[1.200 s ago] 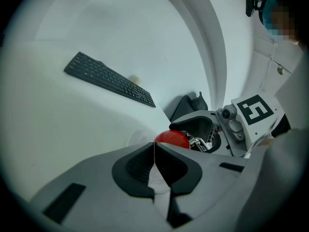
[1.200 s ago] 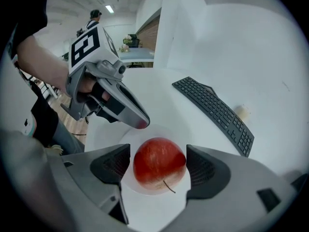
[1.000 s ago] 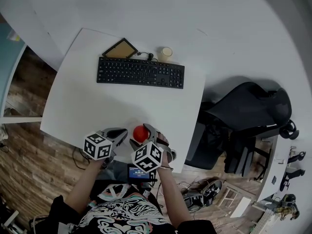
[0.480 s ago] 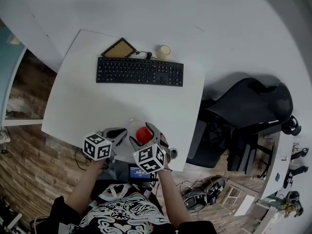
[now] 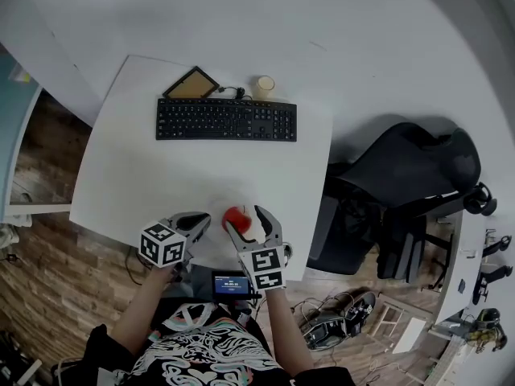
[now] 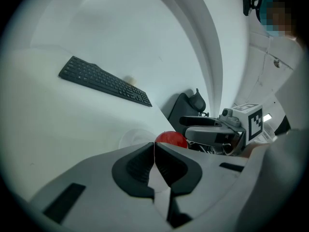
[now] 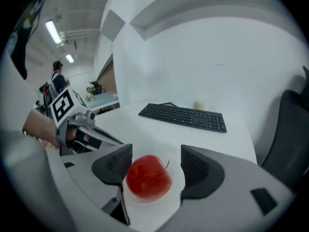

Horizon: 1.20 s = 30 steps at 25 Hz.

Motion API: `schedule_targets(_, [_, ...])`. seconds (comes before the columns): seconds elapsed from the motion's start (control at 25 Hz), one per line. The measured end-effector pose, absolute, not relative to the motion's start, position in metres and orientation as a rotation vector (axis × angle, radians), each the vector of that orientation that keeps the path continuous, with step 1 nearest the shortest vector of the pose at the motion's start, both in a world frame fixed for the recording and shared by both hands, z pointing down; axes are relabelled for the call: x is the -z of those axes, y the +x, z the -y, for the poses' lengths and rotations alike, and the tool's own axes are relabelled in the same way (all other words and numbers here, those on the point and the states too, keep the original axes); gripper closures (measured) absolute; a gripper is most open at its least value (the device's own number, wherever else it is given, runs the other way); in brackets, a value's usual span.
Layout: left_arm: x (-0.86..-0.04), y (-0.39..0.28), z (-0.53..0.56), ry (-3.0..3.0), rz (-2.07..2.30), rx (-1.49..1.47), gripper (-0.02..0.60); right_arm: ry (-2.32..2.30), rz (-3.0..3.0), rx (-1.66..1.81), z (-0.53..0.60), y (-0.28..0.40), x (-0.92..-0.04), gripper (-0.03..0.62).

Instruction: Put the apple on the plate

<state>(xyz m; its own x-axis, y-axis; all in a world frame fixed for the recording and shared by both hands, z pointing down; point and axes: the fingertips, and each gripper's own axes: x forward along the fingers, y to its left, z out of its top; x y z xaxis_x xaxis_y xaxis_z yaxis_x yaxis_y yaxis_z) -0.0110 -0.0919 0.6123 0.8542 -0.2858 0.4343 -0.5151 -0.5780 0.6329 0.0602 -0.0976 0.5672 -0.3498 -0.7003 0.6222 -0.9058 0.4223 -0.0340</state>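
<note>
Two tools: the left tool (image 6: 153, 146) is closed and empty; the right tool (image 7: 155, 154) is spread around the apple (image 7: 148, 177), which sits on the plate (image 7: 176, 171).

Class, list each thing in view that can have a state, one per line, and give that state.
Apple: resting on the plate, not gripped.
Plate: flat on the table, holding the apple.
Right gripper: open, jaws either side of the apple.
Left gripper: shut, empty.

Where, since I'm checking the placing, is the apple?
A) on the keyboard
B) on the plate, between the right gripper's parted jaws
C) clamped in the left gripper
B: the apple rests on the plate, the right gripper open around it.
</note>
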Motion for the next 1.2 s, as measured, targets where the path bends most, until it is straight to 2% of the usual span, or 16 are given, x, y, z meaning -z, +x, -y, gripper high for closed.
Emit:
schedule_targets(0.12, [-0.605,-0.012,0.093,2.259,0.588,-0.372,0.561,1.48,2.165,-0.605,0.088,0.077,-0.564,0.266])
schedule_targets(0.16, [-0.602,-0.013,0.093,2.272,0.593,-0.373,0.561,1.534,2.151,-0.599,0.085,0.084,-0.561,0.318])
schedule_targets(0.2, [-0.599,-0.014,0.093,2.284,0.6,-0.374,0.561,1.583,2.131,-0.581,0.082,0.09,-0.557,0.462])
schedule_targets(0.24, [-0.596,-0.016,0.093,2.295,0.608,-0.373,0.561,1.614,2.116,-0.562,0.079,0.095,-0.554,0.535])
schedule_targets(0.28, [-0.592,-0.017,0.092,2.305,0.617,-0.369,0.561,1.625,2.11,-0.551,0.075,0.097,-0.552,0.553])
schedule_targets(0.76, [-0.542,-0.028,0.064,2.597,0.81,-0.42,0.561,1.798,2.151,-0.6,0.014,0.098,-0.528,0.565])
schedule_targets(0.96, [-0.491,-0.032,0.048,2.67,0.807,-0.276,0.561,1.865,2.176,-0.474,-0.011,0.094,-0.491,0.565])
schedule_targets(1.2, [-0.448,-0.047,0.019,2.812,0.909,-0.256,0.561,1.942,2.168,-0.372,-0.05,0.09,-0.454,0.565])
